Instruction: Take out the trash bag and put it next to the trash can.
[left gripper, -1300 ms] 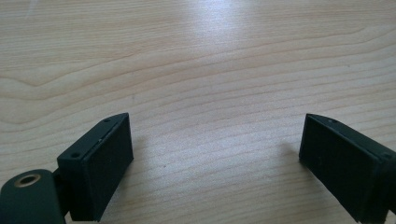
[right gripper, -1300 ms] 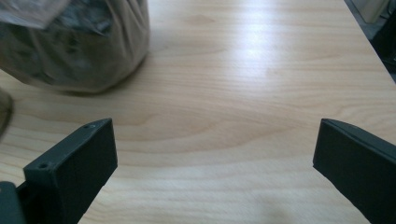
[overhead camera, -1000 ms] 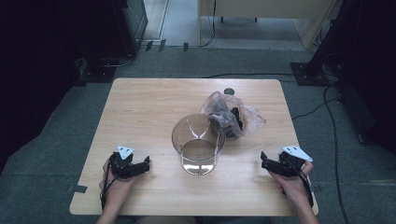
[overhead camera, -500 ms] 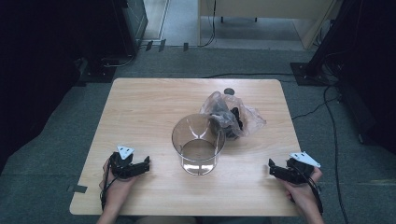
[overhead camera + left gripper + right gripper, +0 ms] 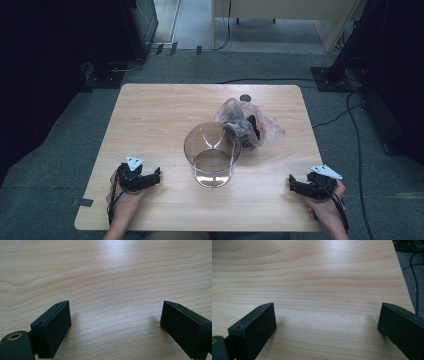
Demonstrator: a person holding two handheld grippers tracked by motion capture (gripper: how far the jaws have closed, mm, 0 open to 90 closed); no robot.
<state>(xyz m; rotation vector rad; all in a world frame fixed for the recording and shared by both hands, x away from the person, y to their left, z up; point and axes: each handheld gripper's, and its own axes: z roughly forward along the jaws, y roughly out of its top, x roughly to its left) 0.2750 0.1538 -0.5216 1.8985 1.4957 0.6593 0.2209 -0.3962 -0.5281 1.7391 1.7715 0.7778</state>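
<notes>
We see a clear round plastic tub (image 5: 212, 161) mid-table beside a crumpled plastic bag (image 5: 250, 125); our left gripper (image 5: 156, 176) and right gripper (image 5: 292, 184) rest wide open, empty.

Desk (image 5: 150, 120) stands on the floor (image 5: 60, 150), long edge toward the person. Jar (image 5: 212, 155) sits upright near the desk centre, slightly toward the near edge. Bag (image 5: 260, 127) lies just behind and to the right of the jar, touching it or nearly so; dark items sit inside the bag, too small to tell apart. A small disc (image 5: 245, 98) lies on the desk behind the bag, near the far edge. Left gripper (image 5: 150, 176) rests at the near left, left of the jar and well apart. Right gripper (image 5: 295, 185) rests at the near right corner. Cables (image 5: 357, 130) run over the floor right of the desk.
</notes>
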